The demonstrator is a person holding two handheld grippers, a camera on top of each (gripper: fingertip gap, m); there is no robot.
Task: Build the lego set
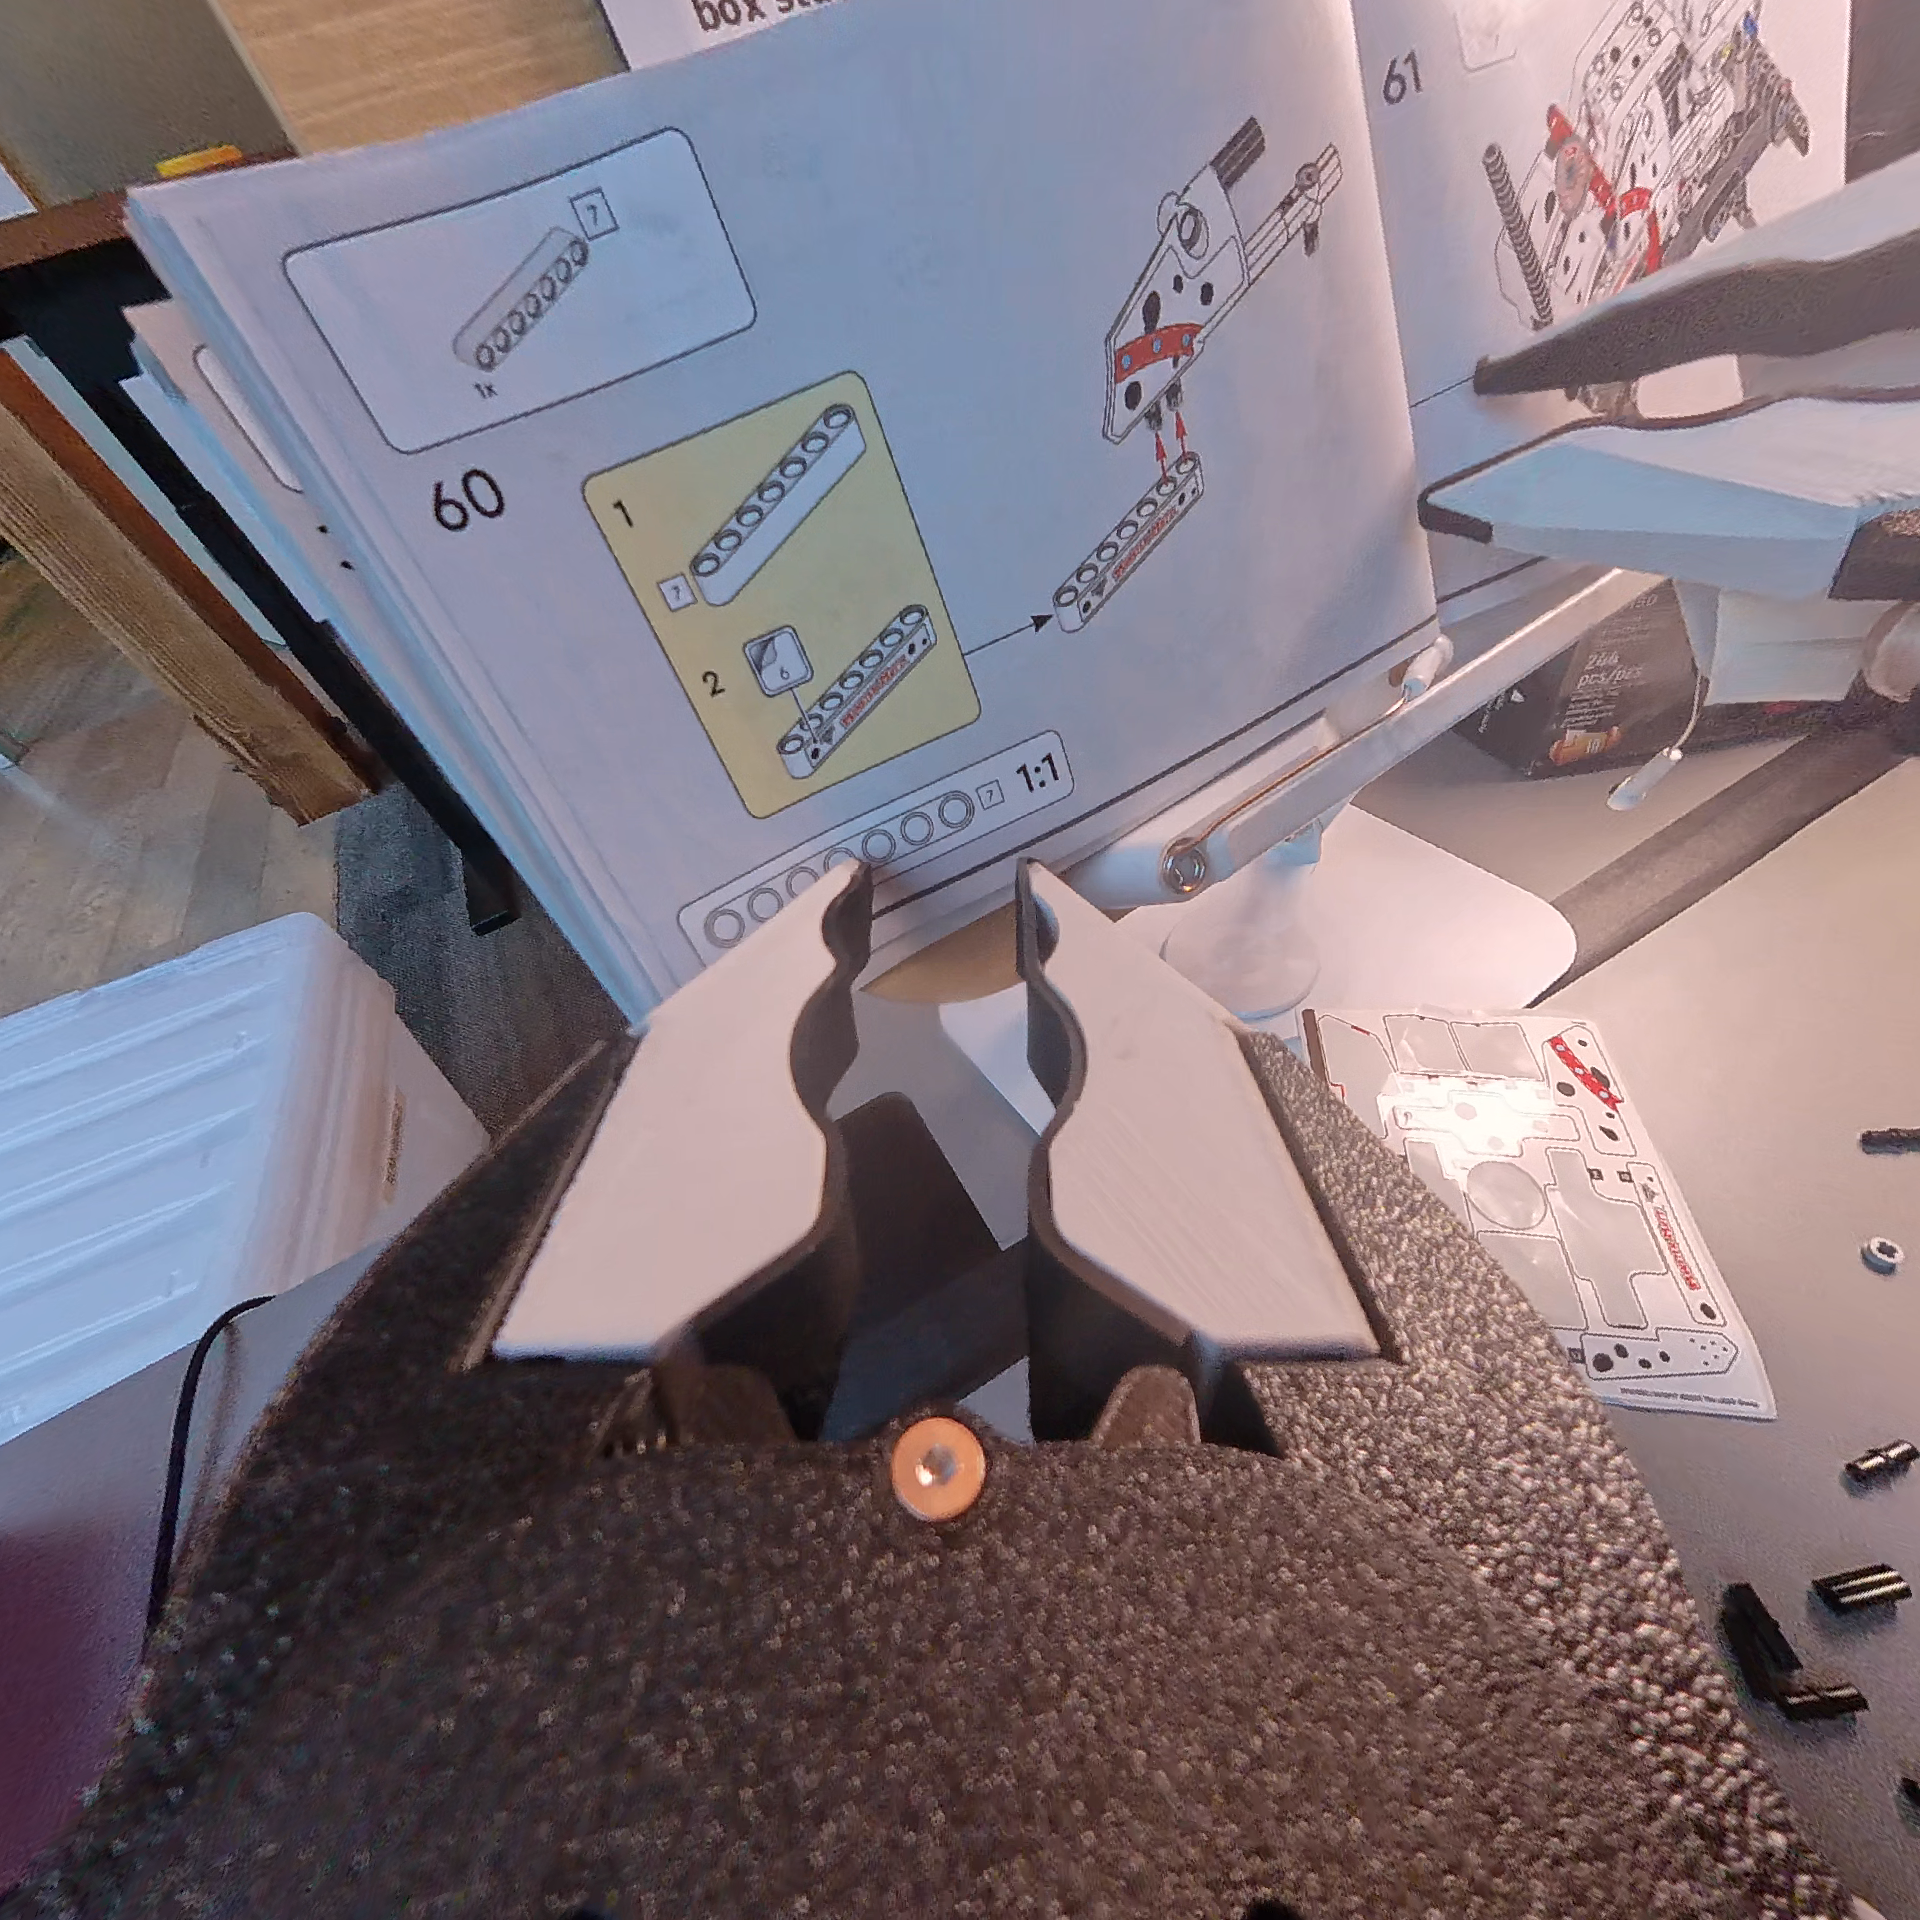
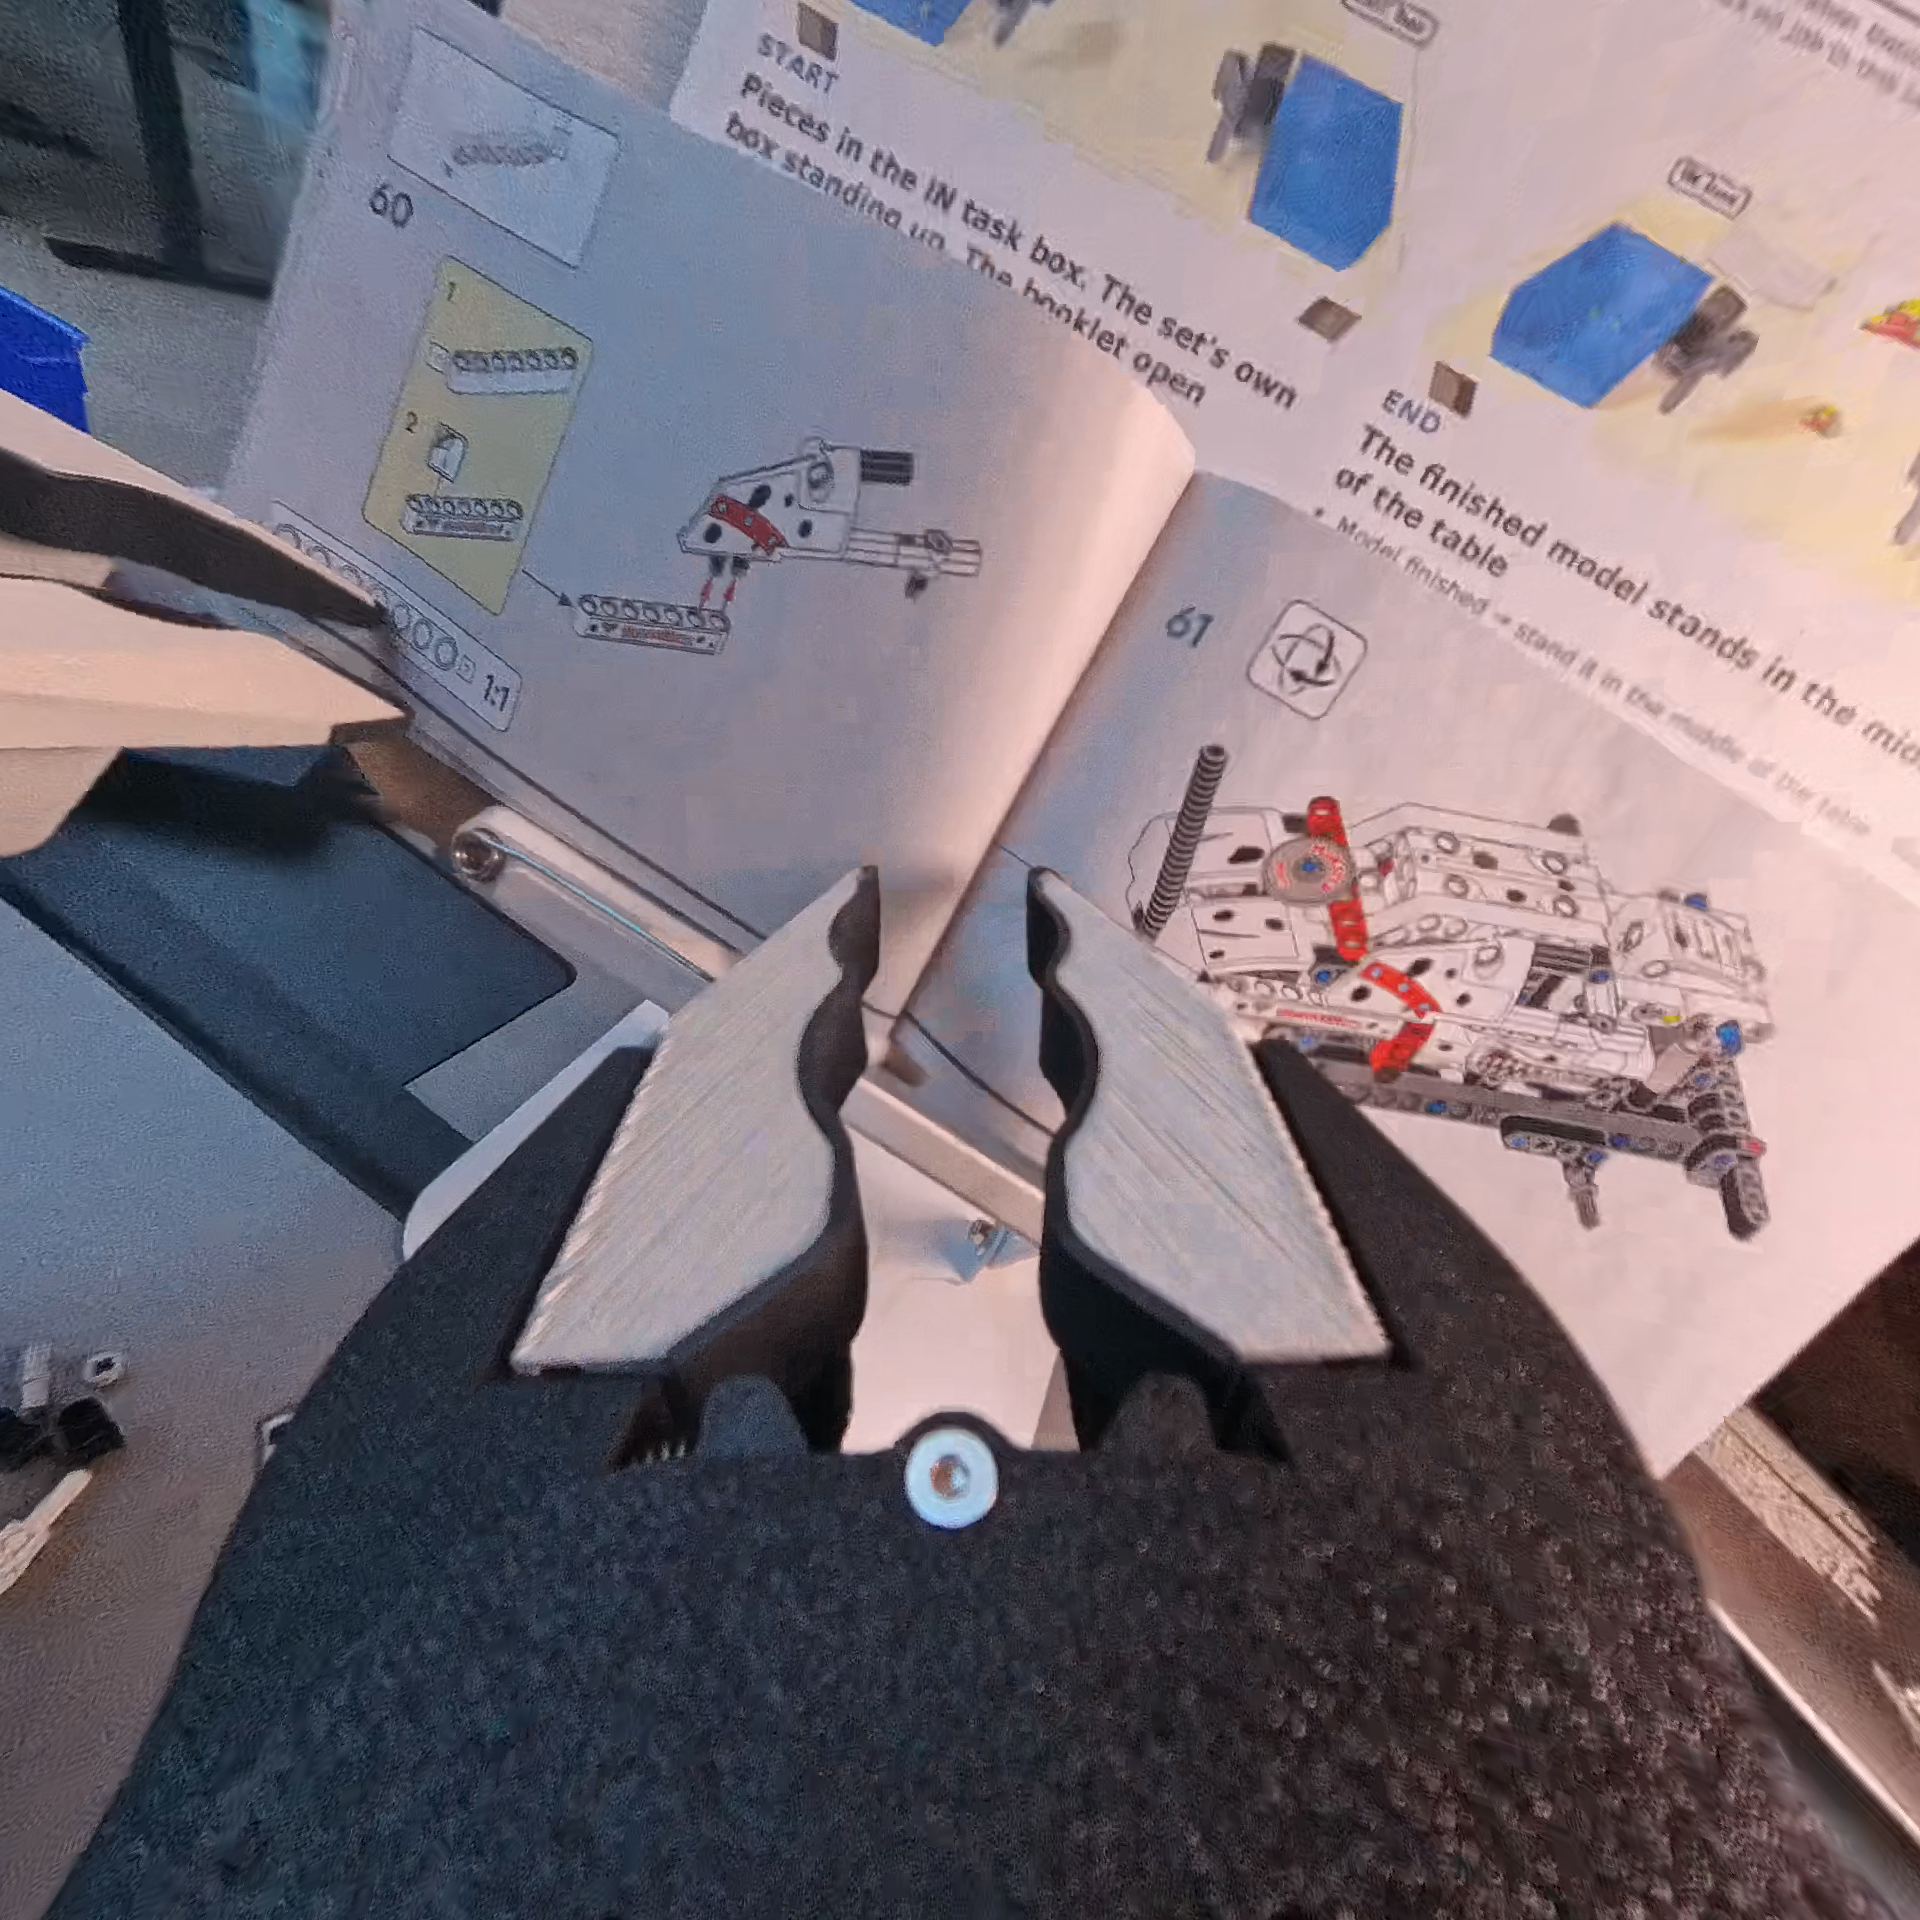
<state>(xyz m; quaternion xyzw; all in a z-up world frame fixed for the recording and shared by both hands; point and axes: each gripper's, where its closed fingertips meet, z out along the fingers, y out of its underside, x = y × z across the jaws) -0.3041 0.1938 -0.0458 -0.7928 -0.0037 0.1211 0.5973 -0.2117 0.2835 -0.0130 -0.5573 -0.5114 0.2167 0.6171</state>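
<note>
Both grippers' fingers, left (image 1: 940, 883) and right (image 2: 954, 888), stand narrowly apart, empty, before the propped instruction booklet (image 1: 883, 416). Its thin pages look light, floppy, tearable; best pinched at an edge.

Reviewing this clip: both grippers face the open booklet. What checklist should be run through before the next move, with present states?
1. Left gripper empty, jaws apart: ok.
2. Right gripper empty, jaws apart: ok.
3. Open paper instruction booklet propped on the white stand, drawings readable: ok.
4. Clear sticker sheet with red decals flat on the grey table within view: ok.
5. Small black connector pins loose on the table: ok.
6. Long holed beam drawn on the left page located: cannot tell.
</note>
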